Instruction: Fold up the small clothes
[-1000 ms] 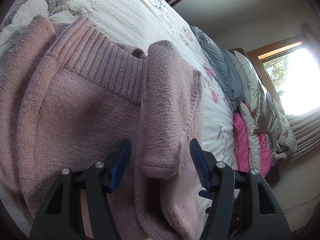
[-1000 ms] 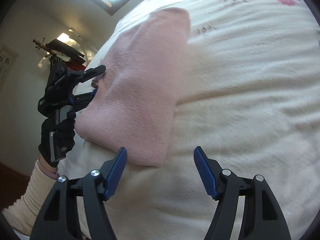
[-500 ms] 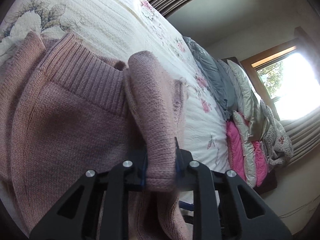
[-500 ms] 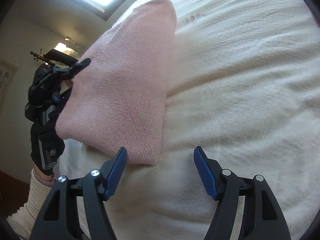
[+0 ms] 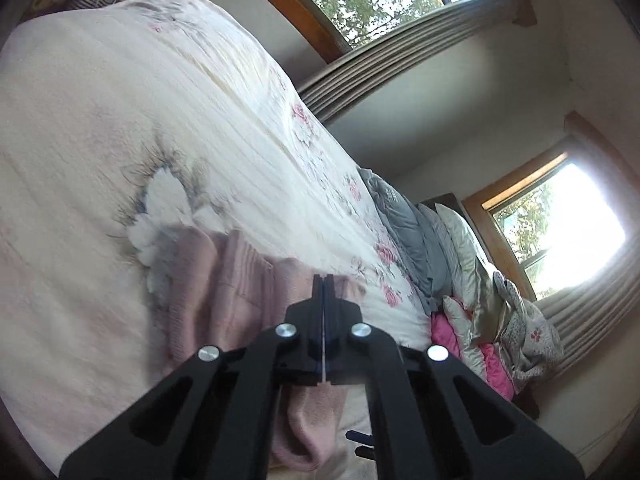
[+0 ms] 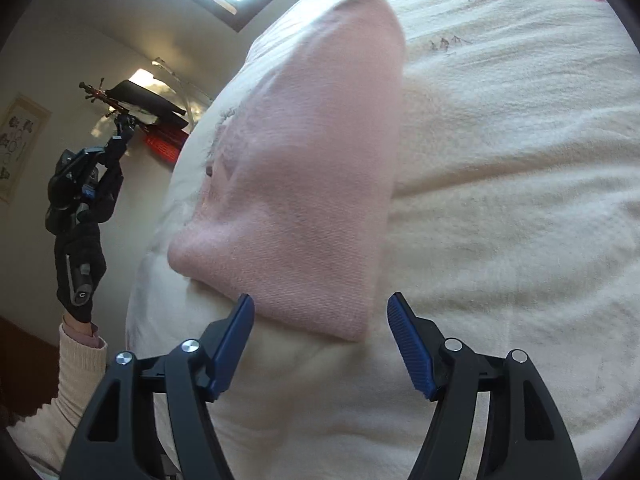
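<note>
On the bed [image 6: 500, 208] we count one pink sweater [image 6: 312, 184], lying folded near the edge of the floral quilt. Our left hand-held gripper [image 5: 322, 292] has its jaws pressed together with a flap of the knit hanging below them, though we cannot tell whether it is pinched. Our right hand-held gripper [image 6: 320, 340] is spread wide and empty, its two blue pads [image 6: 408, 344] straddling the sweater's near corner.

One pink sweater [image 6: 312, 184], two grippers

Both wrist cameras look along their fingers, close over the bed [image 5: 120, 140]; both apparently share the pink sweater [image 6: 312, 184].
</note>
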The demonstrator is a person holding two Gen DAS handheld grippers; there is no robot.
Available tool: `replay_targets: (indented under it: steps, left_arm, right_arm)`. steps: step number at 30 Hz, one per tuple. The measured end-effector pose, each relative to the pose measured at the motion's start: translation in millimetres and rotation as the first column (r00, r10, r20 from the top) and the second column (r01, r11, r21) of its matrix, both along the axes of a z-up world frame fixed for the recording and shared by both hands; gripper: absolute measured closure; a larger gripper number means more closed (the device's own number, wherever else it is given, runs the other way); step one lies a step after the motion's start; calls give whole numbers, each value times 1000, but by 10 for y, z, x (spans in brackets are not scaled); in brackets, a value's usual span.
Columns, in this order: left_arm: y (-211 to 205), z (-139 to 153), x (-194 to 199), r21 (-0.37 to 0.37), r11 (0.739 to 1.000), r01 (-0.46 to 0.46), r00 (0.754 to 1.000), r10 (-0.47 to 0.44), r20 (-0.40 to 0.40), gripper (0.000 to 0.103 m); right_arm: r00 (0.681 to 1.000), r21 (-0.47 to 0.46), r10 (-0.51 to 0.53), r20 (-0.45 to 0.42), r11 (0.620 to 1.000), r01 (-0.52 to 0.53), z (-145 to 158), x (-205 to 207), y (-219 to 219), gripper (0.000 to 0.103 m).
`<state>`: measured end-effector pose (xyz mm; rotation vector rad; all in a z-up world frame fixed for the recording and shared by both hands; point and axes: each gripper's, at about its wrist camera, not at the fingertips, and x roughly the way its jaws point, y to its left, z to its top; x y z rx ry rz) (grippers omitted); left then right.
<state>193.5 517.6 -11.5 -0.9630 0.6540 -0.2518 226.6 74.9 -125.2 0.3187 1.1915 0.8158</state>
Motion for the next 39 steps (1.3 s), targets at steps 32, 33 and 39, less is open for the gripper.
replay_targets:
  steps: [32, 33, 39]
  left_arm:
    - [-720, -1086, 495, 8, 960, 279, 930, -268, -250, 45]
    - [-742, -1087, 525, -13, 958, 286, 930, -281, -238, 45]
    - [-927, -1140, 704, -45, 951, 305, 919, -307, -248, 44]
  right_arm:
    - [1000, -35, 9, -13, 999, -10, -212, 40, -66, 33]
    - [1000, -32, 10, -14, 999, -10, -197, 40, -35, 33]
    - [1000, -39, 18, -7, 999, -18, -140, 40, 19, 33]
